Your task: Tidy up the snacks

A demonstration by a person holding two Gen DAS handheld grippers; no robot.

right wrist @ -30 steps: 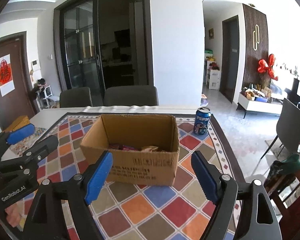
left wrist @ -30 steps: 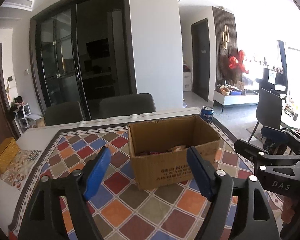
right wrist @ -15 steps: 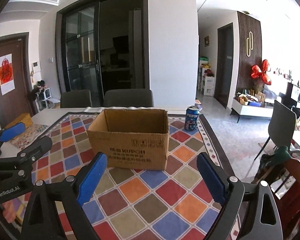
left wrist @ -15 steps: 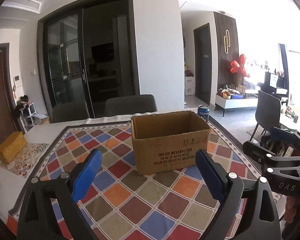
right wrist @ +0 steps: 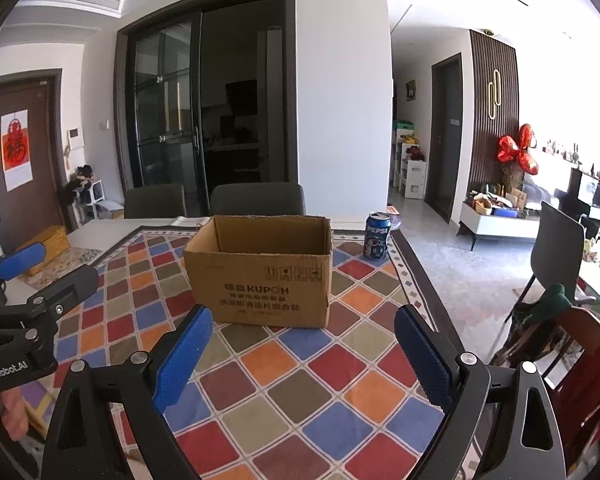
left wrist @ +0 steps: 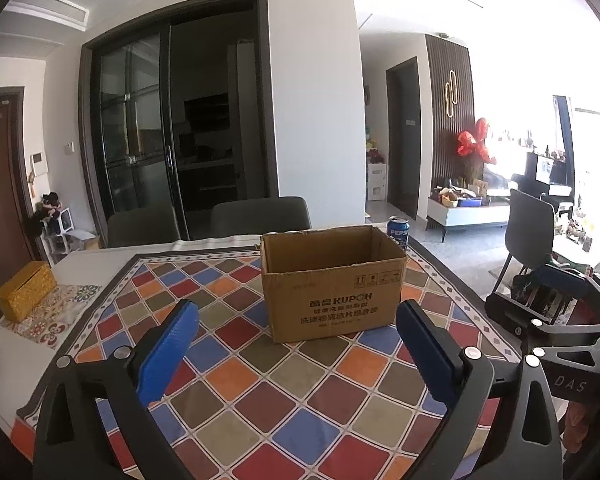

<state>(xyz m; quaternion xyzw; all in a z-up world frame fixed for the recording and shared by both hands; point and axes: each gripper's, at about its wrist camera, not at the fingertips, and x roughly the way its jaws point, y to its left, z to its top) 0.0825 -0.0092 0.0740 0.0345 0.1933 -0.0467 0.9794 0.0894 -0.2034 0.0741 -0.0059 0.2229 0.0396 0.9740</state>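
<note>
Both views, grippers drawn back from the cardboard box [right wrist: 260, 272], which stands open-topped on the chequered cloth of the surface [right wrist: 300, 392]; Pepsi can [right wrist: 377, 235] just beyond its right corner. Left gripper [left wrist: 296, 352] and right gripper [right wrist: 302, 354]: fingers wide, holding nothing. A second ago I looked down onto snacks inside; now the box interior is hidden. To finish well, I judge I should back away level, clear of the box.

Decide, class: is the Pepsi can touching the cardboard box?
Apart. The right wrist view shows the Pepsi can standing right of the cardboard box, with patterned tablecloth visible between them.
</note>
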